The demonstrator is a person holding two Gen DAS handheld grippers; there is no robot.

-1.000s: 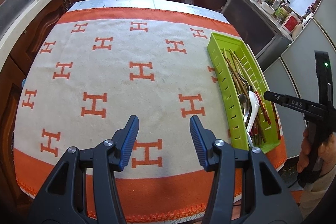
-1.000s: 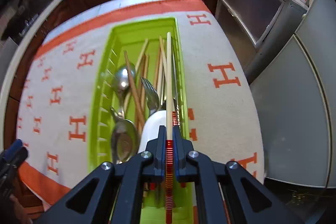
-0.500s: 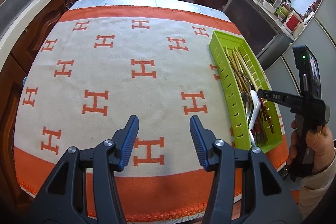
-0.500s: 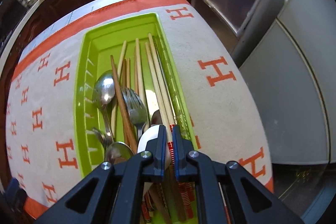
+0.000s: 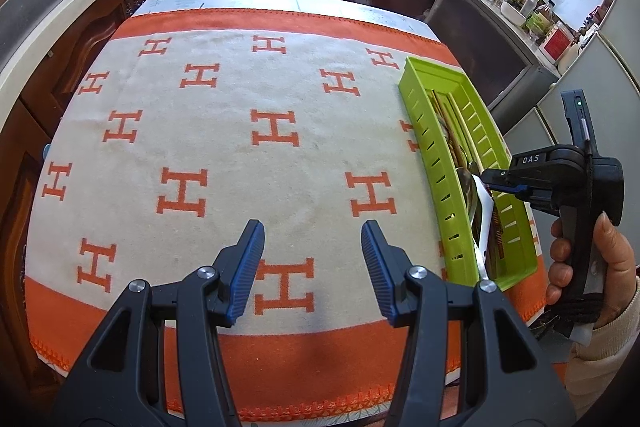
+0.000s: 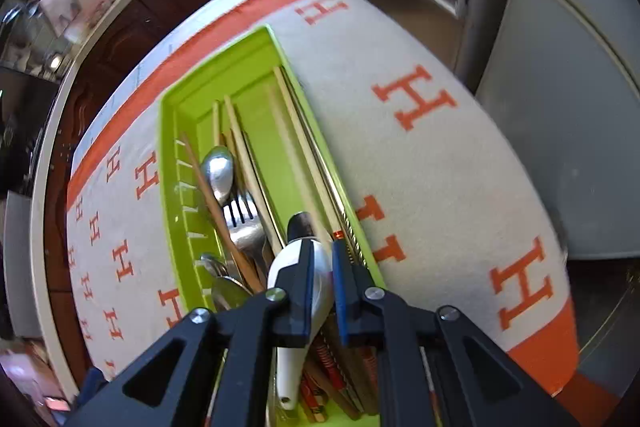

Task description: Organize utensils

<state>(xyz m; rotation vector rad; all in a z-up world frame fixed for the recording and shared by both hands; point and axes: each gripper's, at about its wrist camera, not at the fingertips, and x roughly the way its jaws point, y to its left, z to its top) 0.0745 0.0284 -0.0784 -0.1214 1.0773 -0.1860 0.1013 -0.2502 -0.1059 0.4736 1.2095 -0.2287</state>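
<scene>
Right tongs point(image 6: 320, 259) are opening above the white spoon point(image 6: 296, 307) in the green tray point(image 6: 172, 163), gripping nothing. Left tongs point(image 5: 312, 259) hover open, empty.

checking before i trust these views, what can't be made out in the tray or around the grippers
- Tray contents, left wrist view: near wall hides most utensils.
- Utensil handle ends, right wrist view: right gripper, jaws opening, covers them.
- White spoon bowl: partly behind a finger.
- Counter items: too small or blurred.
- Left gripper: open, empty.

One green tray point(image 6: 172, 163), one white spoon point(image 6: 292, 359), one fork point(image 6: 240, 211), two grippers in view.
</scene>
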